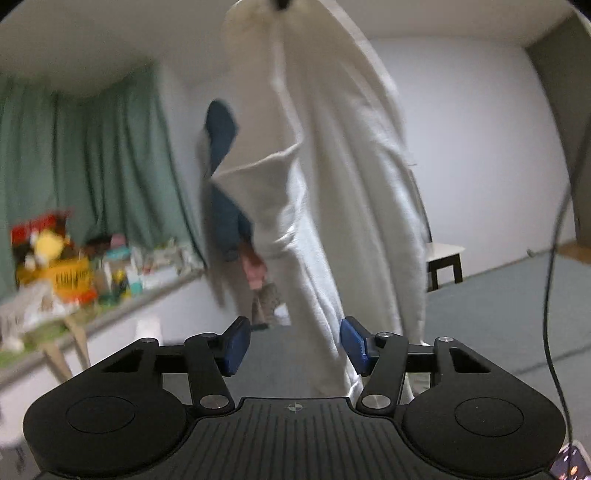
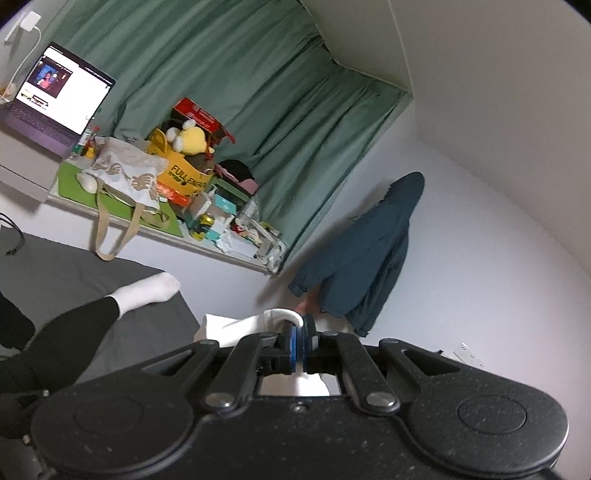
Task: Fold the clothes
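Observation:
A white garment (image 1: 332,192) hangs in long folds from the top of the left wrist view down past my left gripper (image 1: 295,345), which stands open with the cloth's lower part in the gap between its blue pads; whether the cloth touches them is unclear. The other gripper (image 1: 280,3) pinches the garment at the very top of that view. In the right wrist view my right gripper (image 2: 300,341) is shut on a hemmed edge of the white garment (image 2: 251,325), which bunches left of and under the pads.
A cluttered shelf (image 2: 155,229) with a laptop (image 2: 55,96), a tote bag (image 2: 125,173) and boxes runs along green curtains (image 2: 258,74). A dark blue jacket (image 2: 369,258) hangs on the white wall. The person's leg in a white sock (image 2: 147,291) rests on grey bedding. A small black stool (image 1: 445,264) stands by the wall.

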The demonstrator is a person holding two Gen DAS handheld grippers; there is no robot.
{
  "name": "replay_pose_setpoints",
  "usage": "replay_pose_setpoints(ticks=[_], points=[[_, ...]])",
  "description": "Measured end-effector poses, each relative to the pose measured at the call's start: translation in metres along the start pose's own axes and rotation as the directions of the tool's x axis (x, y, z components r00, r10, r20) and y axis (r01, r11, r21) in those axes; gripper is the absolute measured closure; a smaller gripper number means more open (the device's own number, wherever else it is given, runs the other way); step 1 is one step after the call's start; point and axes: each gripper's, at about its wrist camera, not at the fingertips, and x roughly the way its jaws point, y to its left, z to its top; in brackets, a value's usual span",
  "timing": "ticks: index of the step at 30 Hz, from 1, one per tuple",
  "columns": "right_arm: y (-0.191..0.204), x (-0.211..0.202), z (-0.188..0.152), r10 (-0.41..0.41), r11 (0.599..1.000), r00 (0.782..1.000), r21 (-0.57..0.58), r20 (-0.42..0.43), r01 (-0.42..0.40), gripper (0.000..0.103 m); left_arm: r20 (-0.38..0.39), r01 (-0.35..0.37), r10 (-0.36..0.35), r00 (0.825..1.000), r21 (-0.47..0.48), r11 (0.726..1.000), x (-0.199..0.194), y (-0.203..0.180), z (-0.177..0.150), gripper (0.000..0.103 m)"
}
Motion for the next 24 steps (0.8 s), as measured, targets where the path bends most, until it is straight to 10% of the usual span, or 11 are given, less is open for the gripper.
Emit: replay_pose_setpoints(ticks=[17, 24], points=[[0.028, 0.005, 0.014, 0.057, 0.997, 0.998, -0.06, -0.007, -0.058, 0.099, -0.076, 0.023, -0.042, 0.996, -0.235, 0.972, 0.008, 0.031, -0.011, 0.047], [0.025, -0.005, 0.005, 0.045, 0.997, 0.999, -0.059, -0.013, -0.046, 0.099, -0.076, 0.025, -0.047, 0.996, -0.267, 0.963, 0.016, 0.059, -0.011, 0.09]])
